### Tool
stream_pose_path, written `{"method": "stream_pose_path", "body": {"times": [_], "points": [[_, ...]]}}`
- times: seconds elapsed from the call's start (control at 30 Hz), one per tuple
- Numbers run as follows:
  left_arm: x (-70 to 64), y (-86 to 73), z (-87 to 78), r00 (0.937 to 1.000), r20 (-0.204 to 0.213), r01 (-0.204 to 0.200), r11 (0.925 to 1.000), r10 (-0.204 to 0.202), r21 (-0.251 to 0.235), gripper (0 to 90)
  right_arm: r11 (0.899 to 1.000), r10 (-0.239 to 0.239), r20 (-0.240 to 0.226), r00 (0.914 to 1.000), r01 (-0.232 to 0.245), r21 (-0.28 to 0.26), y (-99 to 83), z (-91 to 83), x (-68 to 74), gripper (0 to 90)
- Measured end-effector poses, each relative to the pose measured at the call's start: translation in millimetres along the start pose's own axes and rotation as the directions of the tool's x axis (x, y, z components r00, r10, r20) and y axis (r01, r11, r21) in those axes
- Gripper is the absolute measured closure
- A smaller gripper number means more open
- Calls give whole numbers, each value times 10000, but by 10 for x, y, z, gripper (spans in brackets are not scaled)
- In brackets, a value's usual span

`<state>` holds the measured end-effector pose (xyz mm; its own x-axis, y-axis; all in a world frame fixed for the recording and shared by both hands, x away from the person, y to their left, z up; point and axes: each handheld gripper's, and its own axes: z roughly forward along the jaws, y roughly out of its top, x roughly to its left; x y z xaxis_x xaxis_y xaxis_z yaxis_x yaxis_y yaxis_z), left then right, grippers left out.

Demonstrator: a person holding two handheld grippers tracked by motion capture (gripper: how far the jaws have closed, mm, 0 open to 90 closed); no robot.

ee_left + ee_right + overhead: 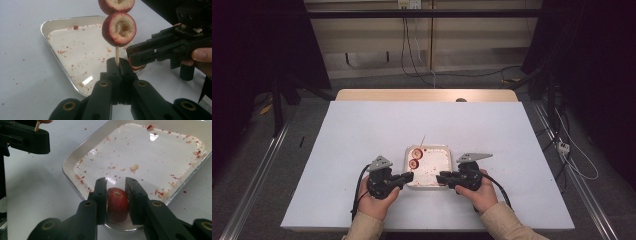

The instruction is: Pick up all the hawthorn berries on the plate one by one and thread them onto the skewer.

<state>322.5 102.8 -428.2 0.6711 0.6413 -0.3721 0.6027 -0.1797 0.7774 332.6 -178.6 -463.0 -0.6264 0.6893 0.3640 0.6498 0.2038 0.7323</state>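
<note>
1. Left tongs (119, 65) clenched on thin wooden skewer (117, 53); two cored, red-skinned fruit rings (119, 29) threaded on it, above shallow glossy white tray (53, 22).
2. Right tongs (116, 192) grasping round red fruit piece (117, 203) at tray's near rim.
3. Tray crumb-speckled, on white surface (362, 130).
</note>
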Motion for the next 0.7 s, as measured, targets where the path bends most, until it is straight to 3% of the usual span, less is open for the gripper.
{"method": "stream_pose_path", "body": {"times": [0.13,0.3,0.4,0.47,0.53,0.7], "points": [[-9,-3,9,10000,11,-2,10000,2,31,893,9998,156,-97,9998,-155,129,-9,-3,3,682],[-17,3,2,10000,8,-38,10000,38,7,893,9995,287,-121,9995,-286,109,-36,6,18,740],[-13,2,3,10000,52,-35,10000,35,33,893,9969,603,-208,9980,-612,-495,4,-38,-6,742],[-14,-2,7,9999,100,47,10000,-48,26,893,9874,1181,-334,9924,-1210,-1016,52,-87,-47,742],[-14,-2,11,9998,177,44,10000,-45,70,893,9787,1479,-269,9886,-1502,-1396,122,-144,-85,742],[-71,-13,51,9989,463,-31,9995,16,324,893,9372,2337,-320,9718,-2339,-2587,322,-295,-145,742]]}}
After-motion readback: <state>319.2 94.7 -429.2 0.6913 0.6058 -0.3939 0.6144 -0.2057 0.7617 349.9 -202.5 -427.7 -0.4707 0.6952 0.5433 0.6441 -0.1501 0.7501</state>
